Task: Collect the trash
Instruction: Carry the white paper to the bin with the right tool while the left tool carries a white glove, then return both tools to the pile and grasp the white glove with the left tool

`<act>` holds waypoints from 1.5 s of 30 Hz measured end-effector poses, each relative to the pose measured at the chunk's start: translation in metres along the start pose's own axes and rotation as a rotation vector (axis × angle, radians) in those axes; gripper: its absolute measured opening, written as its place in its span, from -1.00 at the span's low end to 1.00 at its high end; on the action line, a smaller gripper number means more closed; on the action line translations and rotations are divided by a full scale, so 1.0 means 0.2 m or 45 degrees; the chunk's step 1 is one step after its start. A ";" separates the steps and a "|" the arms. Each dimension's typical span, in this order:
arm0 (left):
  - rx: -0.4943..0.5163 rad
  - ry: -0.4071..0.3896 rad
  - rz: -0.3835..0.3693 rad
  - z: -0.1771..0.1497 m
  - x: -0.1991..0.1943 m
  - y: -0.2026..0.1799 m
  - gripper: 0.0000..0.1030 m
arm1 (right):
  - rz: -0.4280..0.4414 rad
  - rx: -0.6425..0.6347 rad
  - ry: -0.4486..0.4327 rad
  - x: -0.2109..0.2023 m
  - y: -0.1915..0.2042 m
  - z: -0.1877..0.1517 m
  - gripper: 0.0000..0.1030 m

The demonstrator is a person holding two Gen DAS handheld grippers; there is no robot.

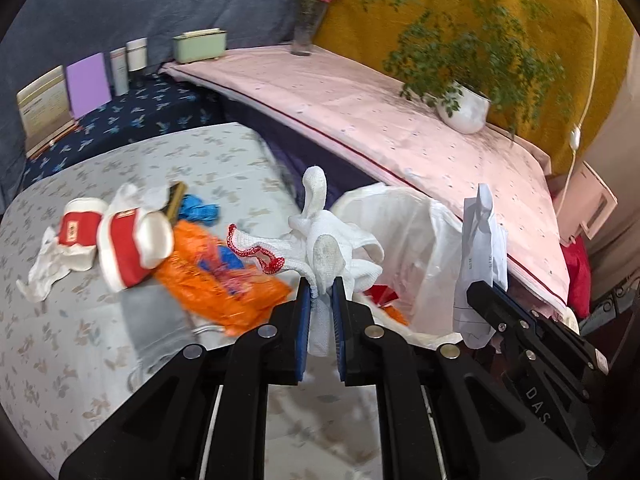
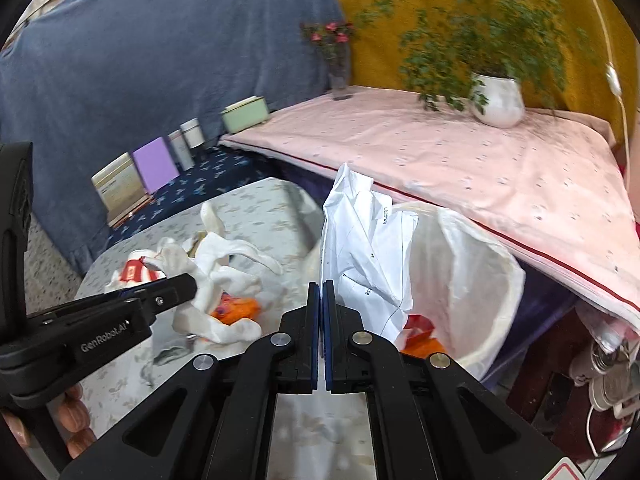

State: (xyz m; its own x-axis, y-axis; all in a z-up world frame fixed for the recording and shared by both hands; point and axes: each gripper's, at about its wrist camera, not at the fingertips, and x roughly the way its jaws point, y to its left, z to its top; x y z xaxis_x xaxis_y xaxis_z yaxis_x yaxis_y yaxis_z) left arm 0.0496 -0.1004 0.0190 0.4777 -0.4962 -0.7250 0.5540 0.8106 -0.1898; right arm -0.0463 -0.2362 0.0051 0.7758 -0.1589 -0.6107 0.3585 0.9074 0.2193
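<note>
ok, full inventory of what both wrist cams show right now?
white glove: 1, white with red-trimmed cuff, pinched in left gripper
crumpled paper: 1, white, printed, held by right gripper over the bin
bin bag: 1, white, open, beside the table
paper cups: 2, red and white, lying on the table
orange wrapper: 1, orange, beside the cups
blue scrap: 1, blue, behind the cups
potted plant: 1, white pot, on pink cloth
flower vase: 1, clear, pink cloth's far corner
green box: 1, against the blue backdrop
left gripper: black, shut on glove
right gripper: black, shut on paper
</note>
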 end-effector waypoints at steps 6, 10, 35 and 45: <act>0.061 0.035 -0.081 0.05 0.12 -0.18 -0.79 | -0.068 0.062 -0.002 0.02 -0.18 0.01 -0.96; 0.076 0.059 -0.118 0.08 0.21 -0.26 -0.79 | -0.098 0.088 0.001 0.03 -0.27 0.01 -0.96; -0.009 0.059 -0.088 0.15 0.40 -0.15 0.30 | -0.133 0.099 0.016 0.22 -0.29 0.10 -0.58; -0.118 0.014 -0.010 0.12 0.28 0.07 0.36 | -0.087 0.045 0.008 0.20 -0.15 0.11 -0.43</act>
State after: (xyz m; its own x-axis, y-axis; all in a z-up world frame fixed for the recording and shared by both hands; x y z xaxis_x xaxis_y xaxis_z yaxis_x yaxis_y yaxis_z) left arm 0.1010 -0.1240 -0.0078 0.4655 -0.4997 -0.7305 0.4921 0.8322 -0.2556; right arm -0.0147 -0.2783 -0.0078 0.7456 -0.2175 -0.6299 0.4286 0.8803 0.2033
